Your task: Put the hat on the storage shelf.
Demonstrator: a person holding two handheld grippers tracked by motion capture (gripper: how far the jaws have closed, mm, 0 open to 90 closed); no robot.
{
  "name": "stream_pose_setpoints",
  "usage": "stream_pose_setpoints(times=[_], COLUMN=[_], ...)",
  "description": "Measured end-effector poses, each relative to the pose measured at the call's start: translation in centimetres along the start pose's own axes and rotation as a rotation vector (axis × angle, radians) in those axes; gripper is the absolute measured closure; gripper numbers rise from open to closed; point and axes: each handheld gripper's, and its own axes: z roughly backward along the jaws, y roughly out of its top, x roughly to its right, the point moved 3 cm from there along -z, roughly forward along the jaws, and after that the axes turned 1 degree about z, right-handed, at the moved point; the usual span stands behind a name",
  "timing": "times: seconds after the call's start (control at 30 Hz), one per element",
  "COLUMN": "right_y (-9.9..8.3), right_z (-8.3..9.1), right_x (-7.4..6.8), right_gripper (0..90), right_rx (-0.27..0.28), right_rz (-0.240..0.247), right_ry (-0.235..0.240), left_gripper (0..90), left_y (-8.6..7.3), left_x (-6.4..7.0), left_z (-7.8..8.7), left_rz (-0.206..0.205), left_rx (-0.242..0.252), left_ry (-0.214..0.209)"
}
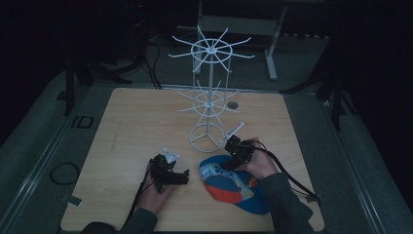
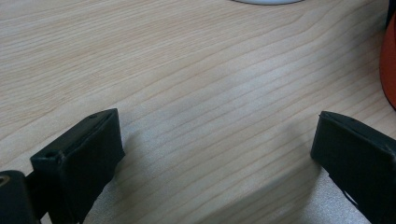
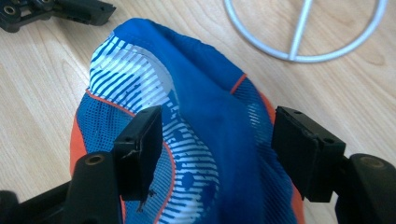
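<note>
**Right gripper straddles a blue cap beside the wire rack**

The blue and orange cap (image 1: pixel 233 183) lies at lower centre-right of the high view, on the wooden table (image 1: pixel 126 126), just below the white rack (image 1: pixel 209 92). The right gripper (image 3: pixel 217 140) has its jaws spread either side of the cap's raised fold. The left gripper (image 2: pixel 215 154), lower centre, rests spread wide over bare wood.

A cap (image 1: pixel 231 184) is lying on the table (image 1: pixel 126 126), in front of the wire stand (image 1: pixel 210 97). The left gripper (image 1: pixel 181 176) is sitting just left of it; the right gripper (image 1: pixel 229 163) is straddling its far edge.
</note>
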Motion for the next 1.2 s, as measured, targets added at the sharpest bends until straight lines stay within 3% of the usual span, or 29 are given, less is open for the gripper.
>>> stream_pose_setpoints(times=[0.5,0.7,0.93,1.2], right_y=[0.3,0.3,0.2,0.0], right_z=[-2.4,-2.8,-2.8,-1.7], right_x=[0.3,0.2,0.0,-0.5], right_gripper=[36.0,48.7,79.8,83.8], right_rx=[-0.064,-0.086,-0.075,-0.035], right_rz=[-0.014,-0.002,0.008,0.038], right_ry=[0.026,0.037,0.017,0.013], left_gripper=[2.6,2.6,2.6,2.6], left_y=[0.0,0.0,0.0,0.0], left_x=[0.0,0.0,0.0,0.0], left_z=[0.0,0.0,0.0,0.0], left_rz=[0.001,0.001,-0.003,-0.002], left_rx=[0.002,0.001,-0.002,-0.001], left_ry=[0.001,0.001,0.000,0.000])
